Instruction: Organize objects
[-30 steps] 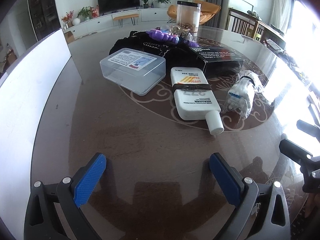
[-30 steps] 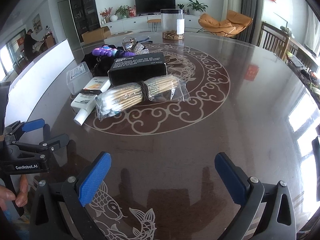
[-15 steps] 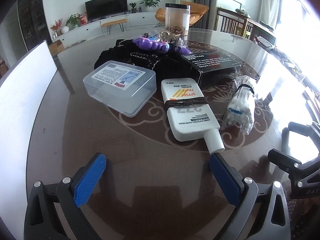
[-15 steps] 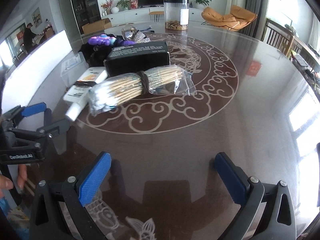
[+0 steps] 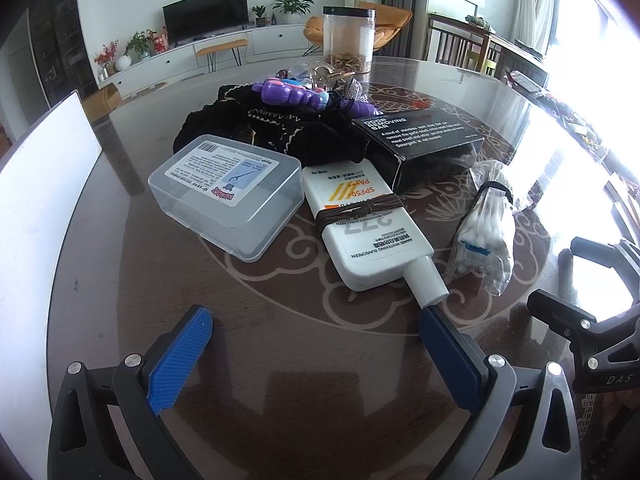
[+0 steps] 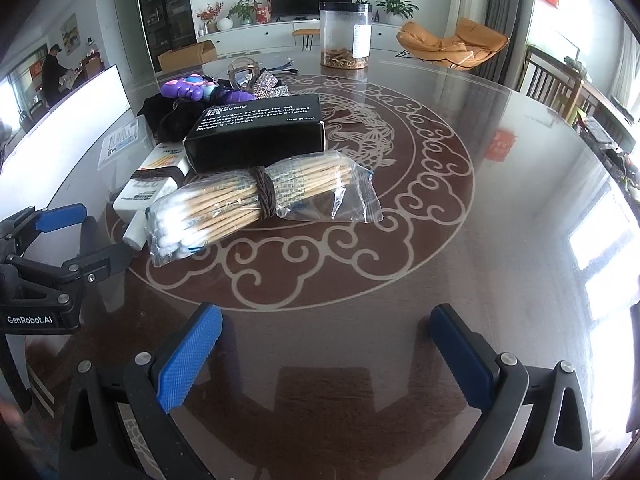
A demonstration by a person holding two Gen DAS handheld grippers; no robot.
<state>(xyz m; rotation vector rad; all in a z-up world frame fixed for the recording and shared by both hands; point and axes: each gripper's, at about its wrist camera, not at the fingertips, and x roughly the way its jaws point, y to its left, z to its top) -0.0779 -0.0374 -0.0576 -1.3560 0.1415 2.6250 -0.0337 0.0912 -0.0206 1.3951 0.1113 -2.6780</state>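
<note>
On the round glass table lie a clear plastic box (image 5: 226,194), a white sunscreen bottle (image 5: 366,226) bound with a brown hair tie, a bag of cotton swabs (image 5: 486,230) tied with a dark band, and a black soap box (image 5: 418,140). My left gripper (image 5: 316,336) stands open just short of the bottle's cap, its right finger nearly touching it. In the right wrist view the cotton swabs (image 6: 248,204), black box (image 6: 256,130) and sunscreen bottle (image 6: 154,188) lie ahead to the left. My right gripper (image 6: 326,340) is open over bare table with nothing between its fingers.
Behind the items sit a black cloth pouch (image 5: 280,130), a purple toy (image 5: 296,94) and a tall clear jar (image 5: 348,44). A white board (image 5: 38,200) stands along the table's left edge. The left gripper's body (image 6: 44,272) shows left of the swabs in the right wrist view.
Both grippers have moved forward toward the items. The sunscreen bottle now lies close to my left gripper's right finger. The swabs are nearer in the right view. Both stayed open.
</note>
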